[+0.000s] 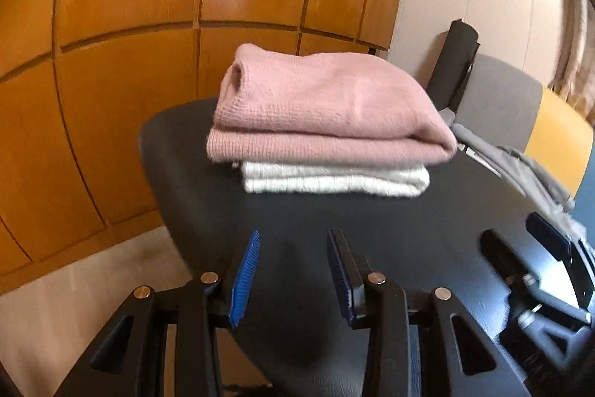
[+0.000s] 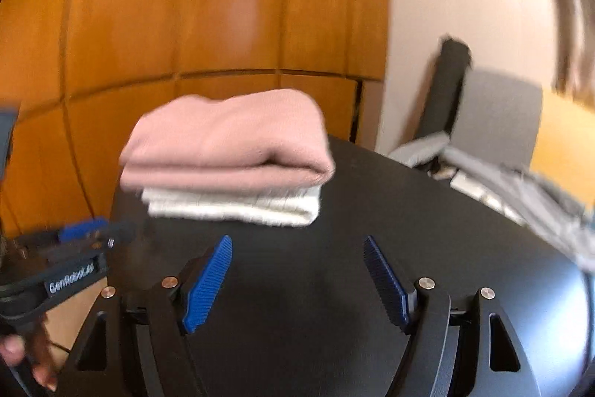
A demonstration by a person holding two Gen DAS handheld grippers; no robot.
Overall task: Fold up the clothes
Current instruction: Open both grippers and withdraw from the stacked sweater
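Pink knit over white: two folded garments make one stack on the black counter, the pink sweater lying on the white one, and the stack sits at centre frame in the left wrist view and left of centre in the right wrist view. Two grippers are in play. The left gripper hangs at the bottom of its own frame with its blue-padded fingers parted and nothing between them; the right gripper shows its fingers spread wider, likewise holding nothing, well short of the stack. Only the right wrist view shows the person's hand at the lower left, gripping the handle of the other gripper, which carries white lettering. Only the left wrist view shows the other gripper's body at the lower right edge. Grey cloth lies at the counter's right side in both views; it may be one more garment, though blur in the right wrist view leaves its shape unclear. Orange wood panelling fills the upper left of both frames, with one grey chair back at the right.
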